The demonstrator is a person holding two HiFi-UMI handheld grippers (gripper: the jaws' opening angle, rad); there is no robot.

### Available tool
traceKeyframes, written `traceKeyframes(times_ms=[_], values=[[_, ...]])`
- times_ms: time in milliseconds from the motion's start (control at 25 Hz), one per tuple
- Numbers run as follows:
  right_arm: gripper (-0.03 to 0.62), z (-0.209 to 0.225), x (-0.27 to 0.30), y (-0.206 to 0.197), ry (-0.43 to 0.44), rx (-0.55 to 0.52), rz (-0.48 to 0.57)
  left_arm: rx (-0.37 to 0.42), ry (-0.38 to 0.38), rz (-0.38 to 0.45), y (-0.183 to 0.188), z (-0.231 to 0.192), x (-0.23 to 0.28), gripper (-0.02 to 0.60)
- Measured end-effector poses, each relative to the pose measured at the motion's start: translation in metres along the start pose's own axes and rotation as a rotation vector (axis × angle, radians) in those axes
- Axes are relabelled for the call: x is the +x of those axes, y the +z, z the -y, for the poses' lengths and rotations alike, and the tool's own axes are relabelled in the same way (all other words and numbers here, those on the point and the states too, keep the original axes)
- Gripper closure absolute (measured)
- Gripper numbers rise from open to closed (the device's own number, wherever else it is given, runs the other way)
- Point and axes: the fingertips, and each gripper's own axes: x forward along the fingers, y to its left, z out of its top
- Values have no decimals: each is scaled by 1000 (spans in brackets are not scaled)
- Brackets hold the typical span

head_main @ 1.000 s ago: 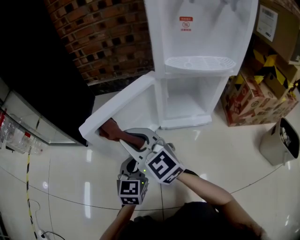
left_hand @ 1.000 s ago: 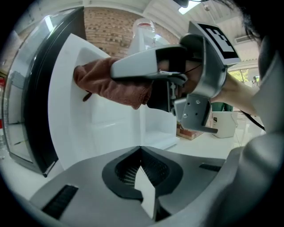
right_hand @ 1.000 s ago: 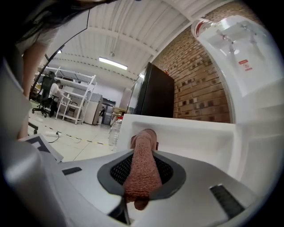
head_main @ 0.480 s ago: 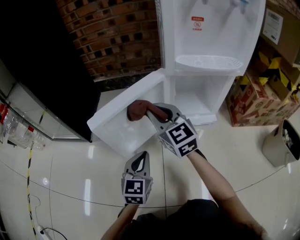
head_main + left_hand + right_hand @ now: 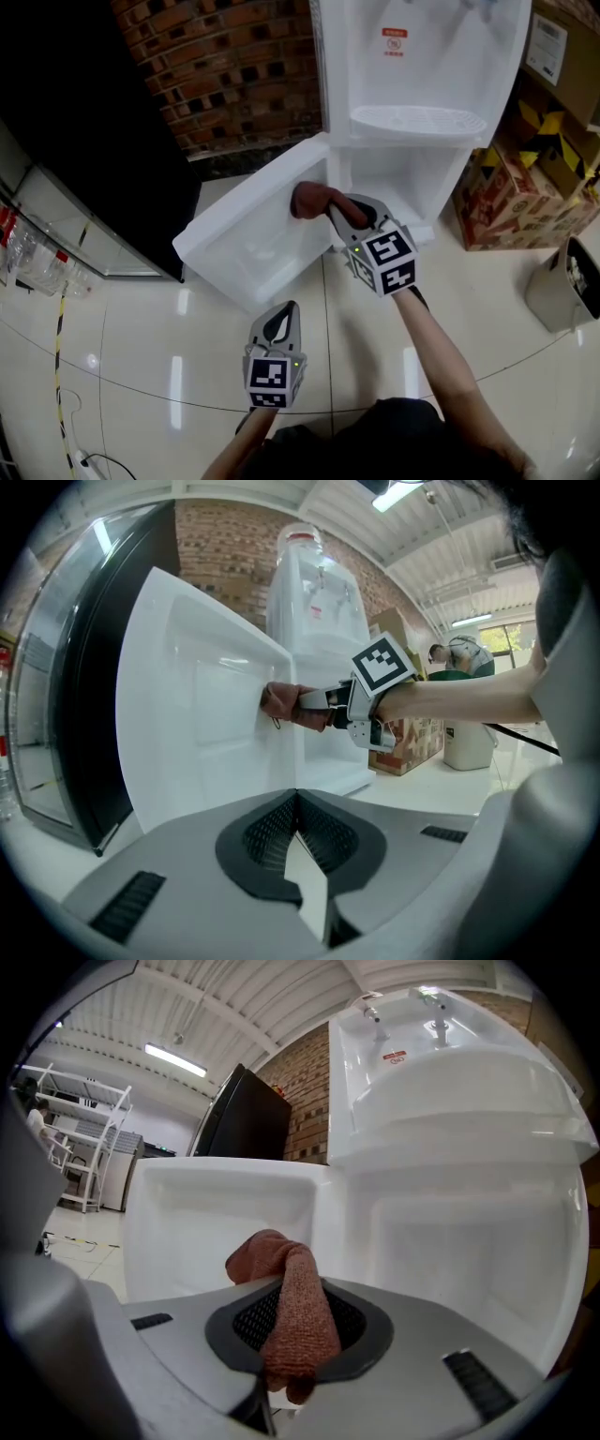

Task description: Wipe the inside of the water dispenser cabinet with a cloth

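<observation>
We see our left gripper (image 5: 296, 795) with fingers (image 5: 261, 834) together, empty; ahead, the right gripper (image 5: 317, 705) grips a reddish cloth (image 5: 281, 703) beside the open cabinet door (image 5: 197, 714).

Far: red brick wall (image 5: 234, 66). Left: black cabinet (image 5: 80, 117). Right: cardboard boxes (image 5: 511, 202) and grey bin (image 5: 561, 286) on glossy cream tiled floor (image 5: 122, 347). Overhead: strip light (image 5: 175, 1060).

Grey left gripper (image 5: 281, 317), right gripper (image 5: 336, 208), marker cubes (image 5: 389, 262)

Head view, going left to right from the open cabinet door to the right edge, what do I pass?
Open cabinet door → reddish-brown cloth → right gripper → cardboard box → bin.
</observation>
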Motion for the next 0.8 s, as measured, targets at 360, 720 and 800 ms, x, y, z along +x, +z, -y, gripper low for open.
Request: traceKeyframes(times_ms=[360, 720, 800], values=[[522, -166, -21, -21, 408, -78, -17, -38, 11, -12, -9, -3, 1, 595], [522, -161, 11, -60, 379, -52, -96, -30, 3, -31, -18, 2, -2, 595], [522, -137, 18, -63, 323, -29, -99, -26, 0, -31, -17, 2, -2, 595]])
